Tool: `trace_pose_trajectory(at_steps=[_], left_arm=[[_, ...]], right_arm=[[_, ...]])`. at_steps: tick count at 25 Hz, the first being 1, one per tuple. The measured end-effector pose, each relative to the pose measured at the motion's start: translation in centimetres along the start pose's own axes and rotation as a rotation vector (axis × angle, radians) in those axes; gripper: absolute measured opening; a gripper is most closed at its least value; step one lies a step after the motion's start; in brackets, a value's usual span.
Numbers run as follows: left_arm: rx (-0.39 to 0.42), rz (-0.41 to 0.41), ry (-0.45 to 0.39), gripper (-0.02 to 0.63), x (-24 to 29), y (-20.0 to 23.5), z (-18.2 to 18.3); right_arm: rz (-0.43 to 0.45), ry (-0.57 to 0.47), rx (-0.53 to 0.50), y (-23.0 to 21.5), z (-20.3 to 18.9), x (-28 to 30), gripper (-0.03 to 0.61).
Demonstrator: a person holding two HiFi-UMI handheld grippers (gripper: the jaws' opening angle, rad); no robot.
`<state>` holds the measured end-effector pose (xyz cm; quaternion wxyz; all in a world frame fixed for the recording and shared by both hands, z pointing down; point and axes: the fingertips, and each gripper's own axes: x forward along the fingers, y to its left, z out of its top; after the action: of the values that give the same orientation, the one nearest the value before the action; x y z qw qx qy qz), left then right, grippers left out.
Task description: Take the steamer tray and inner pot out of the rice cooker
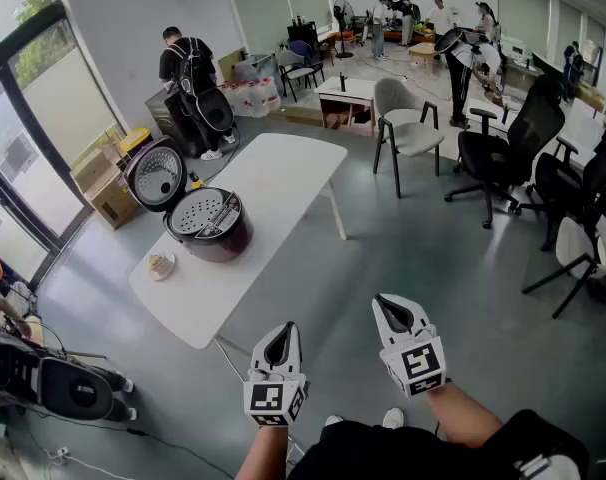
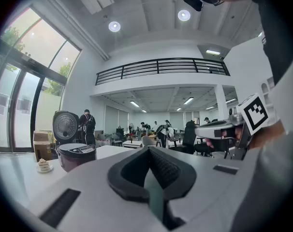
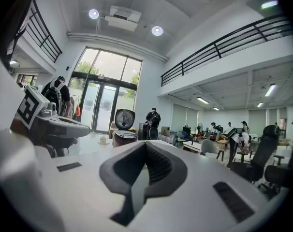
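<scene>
The dark red rice cooker stands on the left part of a white table, its round lid swung up and open. The perforated steamer tray lies in its top; the inner pot beneath is hidden. Both grippers hover over the floor in front of the table's near end, well short of the cooker. My left gripper is shut and holds nothing, and so is my right gripper. The left gripper view shows the cooker far off to the left, and the right gripper view shows the cooker ahead.
A small dish with a snack sits on the table just in front of the cooker. Office chairs stand to the right, cardboard boxes by the left windows, a machine on the floor at lower left. People stand at the back.
</scene>
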<state>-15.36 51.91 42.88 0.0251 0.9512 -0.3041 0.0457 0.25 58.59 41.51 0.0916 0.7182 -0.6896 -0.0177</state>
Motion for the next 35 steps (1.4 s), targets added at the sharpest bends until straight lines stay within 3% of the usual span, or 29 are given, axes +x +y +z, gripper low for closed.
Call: trace_pose_trajectory(at_steps=[13, 20, 21, 24, 26, 28, 29, 35], left_arm=[[-0.016, 0.002, 0.009, -0.005, -1.4, 3.3, -0.9], [-0.013, 0.020, 0.001, -0.005, -2.3, 7.0, -1.1], [-0.011, 0.018, 0.003, 0.014, -2.3, 7.5, -1.2], [0.004, 0.017, 0.014, 0.123, -1.7, 8.4, -1.3], [-0.001, 0.025, 0.007, 0.249, -1.0, 9.0, -1.3], [-0.008, 0.040, 0.003, 0.444, -0.1, 9.9, -1.4], [-0.011, 0.051, 0.004, 0.477, 0.2, 10.5, -1.5], [-0.011, 0.123, 0.026, 0.492, 4.0, 15.4, -1.6]], right_arm=[[0.003, 0.018, -0.007, 2.9, -0.1, 1.7, -0.005], [-0.011, -0.030, -0.004, 5.4, 0.4, 3.3, -0.005], [-0.008, -0.035, -0.006, 5.7, 0.5, 3.6, 0.017], [-0.008, -0.037, -0.019, 6.2, 0.3, 5.1, 0.204], [-0.010, -0.044, -0.029, 6.1, 0.1, 6.1, 0.291], [-0.003, -0.050, -0.041, 6.1, 0.0, 7.3, 0.354], [0.001, -0.050, -0.046, 6.0, 0.0, 8.1, 0.374], [0.031, -0.044, -0.032, 4.5, -0.1, 14.8, 0.410]])
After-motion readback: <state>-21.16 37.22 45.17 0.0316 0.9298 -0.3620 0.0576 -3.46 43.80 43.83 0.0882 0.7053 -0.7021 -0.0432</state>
